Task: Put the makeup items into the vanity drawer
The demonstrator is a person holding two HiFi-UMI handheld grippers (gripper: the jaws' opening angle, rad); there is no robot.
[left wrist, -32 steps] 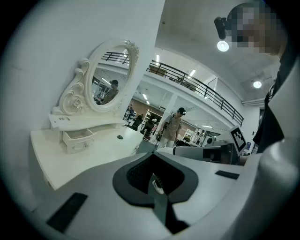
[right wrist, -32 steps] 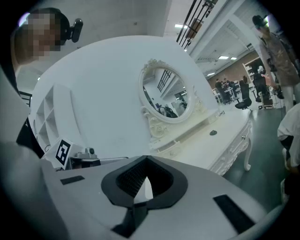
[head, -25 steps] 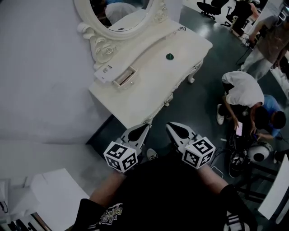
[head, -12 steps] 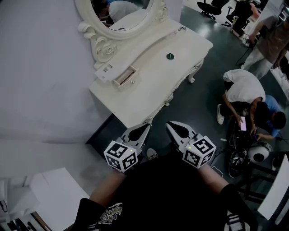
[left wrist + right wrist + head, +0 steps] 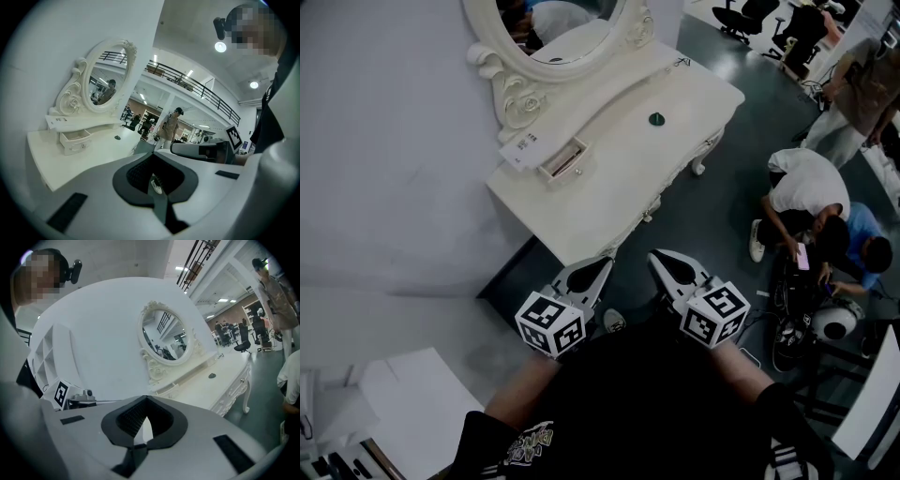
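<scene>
- The vanity table [image 5: 609, 187] stands well ahead of both grippers; I judge the approach is still in hand.
- The left gripper [image 5: 602, 262] and right gripper [image 5: 656, 259] have jaws together, holding nothing.
- The small drawer [image 5: 562, 159] is open, its length along the tabletop.
- The dark green makeup item [image 5: 656, 119] sits well apart from the drawer, too small to tell its axis. Next: reach, open the jaws.

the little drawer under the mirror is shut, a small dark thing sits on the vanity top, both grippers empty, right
Not quite. The drawer is pulled open, not shut; the head view shows its inside. The rest holds: the small dark thing sits on the vanity top, and the left gripper and right gripper are both empty.
</scene>
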